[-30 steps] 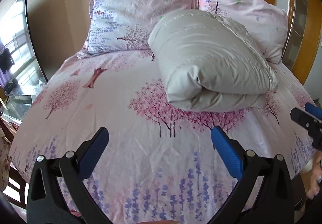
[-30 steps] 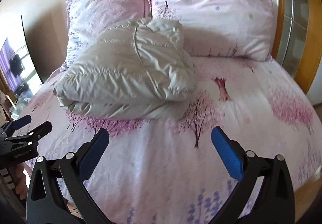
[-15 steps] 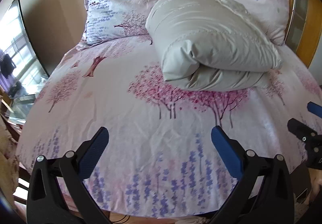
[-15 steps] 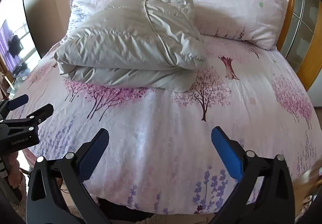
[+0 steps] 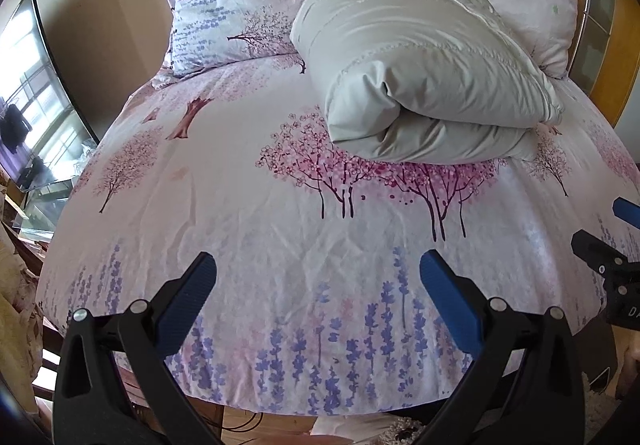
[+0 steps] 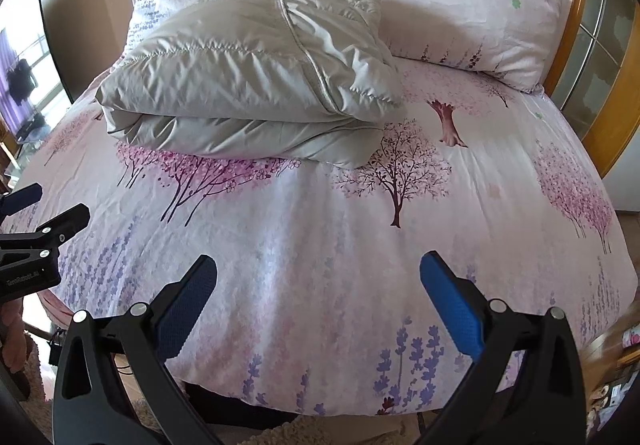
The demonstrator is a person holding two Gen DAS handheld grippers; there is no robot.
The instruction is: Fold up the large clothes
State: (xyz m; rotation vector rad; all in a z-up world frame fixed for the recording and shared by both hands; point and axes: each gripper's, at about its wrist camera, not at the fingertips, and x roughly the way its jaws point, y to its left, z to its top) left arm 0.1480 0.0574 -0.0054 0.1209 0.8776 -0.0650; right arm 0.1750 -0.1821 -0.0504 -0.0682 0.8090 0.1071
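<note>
A pale grey quilted puffer jacket [image 5: 416,73], folded into a thick bundle, lies on the pink bedsheet printed with blossom trees and lavender [image 5: 280,213], in the upper middle of both frames and just in front of two matching printed pillows [image 6: 452,1].

The left wrist view alone shows the bundle's rolled end, and a dark curved screen [image 5: 36,93] at the left edge. The right wrist view alone shows the jacket's piped seam running across the top layer, and a glazed wooden frame [image 6: 600,57] at the right edge.

The left gripper [image 5: 318,285] and the right gripper [image 6: 318,285] hang near the foot of the bed, well apart from the jacket. Both have their blue-padded jaws spread wide and released, grasping nothing. Each shows at the edge of the other's view.
</note>
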